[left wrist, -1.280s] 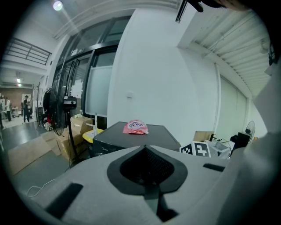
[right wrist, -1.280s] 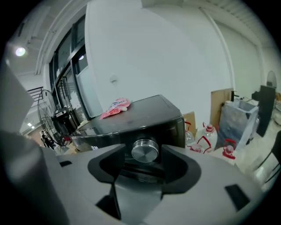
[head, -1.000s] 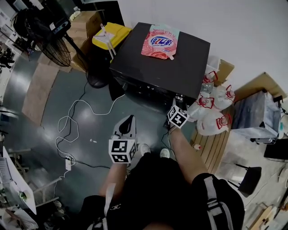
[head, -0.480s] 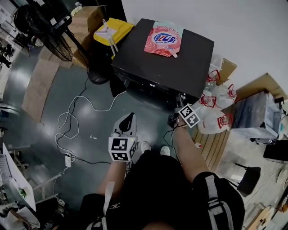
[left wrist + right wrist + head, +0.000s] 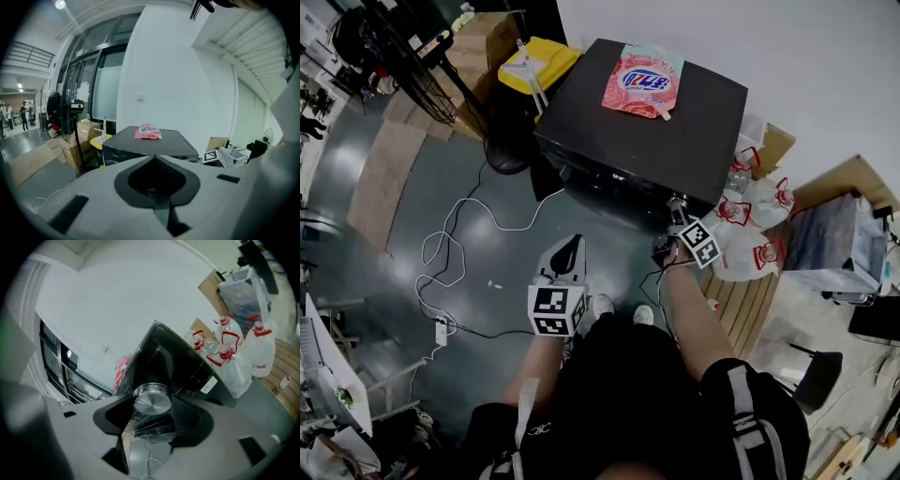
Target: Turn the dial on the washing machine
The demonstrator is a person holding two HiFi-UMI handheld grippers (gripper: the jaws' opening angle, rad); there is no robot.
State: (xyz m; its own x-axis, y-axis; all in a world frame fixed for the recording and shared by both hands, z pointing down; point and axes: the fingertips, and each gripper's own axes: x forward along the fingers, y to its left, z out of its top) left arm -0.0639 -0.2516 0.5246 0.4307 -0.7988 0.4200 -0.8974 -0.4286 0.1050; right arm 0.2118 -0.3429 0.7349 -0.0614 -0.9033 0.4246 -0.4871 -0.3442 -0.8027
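- R tongs [image 5: 677,208] are gripping the dial [image 5: 151,399] of the washing machine [image 5: 675,122]. One dark pad is pressing on each side of the dial's rim, w/ no gap showing. The whole R tool is sitting tilted to one side.
- The dial is sitting on the front panel, near the machine's right corner and just under the top edge. It is a round knob w/ a brushed metal face and a shiny ring.
- L tongs [image 5: 570,251] are hanging closed, tips meeting, w/ nothing btw them. They are over the floor [image 5: 403,234], well apart from the machine's front.
- The machine is a black box w/ a flat, smooth top. A soft pink pouch [image 5: 643,82] is lying near its back edge.
- To the right, clear plastic water jugs [image 5: 750,225] w/ red handles are crowding just beside the R tongs, so room is tight there.
- To the left, a yellow bin [image 5: 542,58] is touching the machine's corner, w/ a standing fan [image 5: 403,66] near it.
- In front, the grey glossy floor is giving open room. Only a thin white cable [image 5: 455,244] is curling over it.
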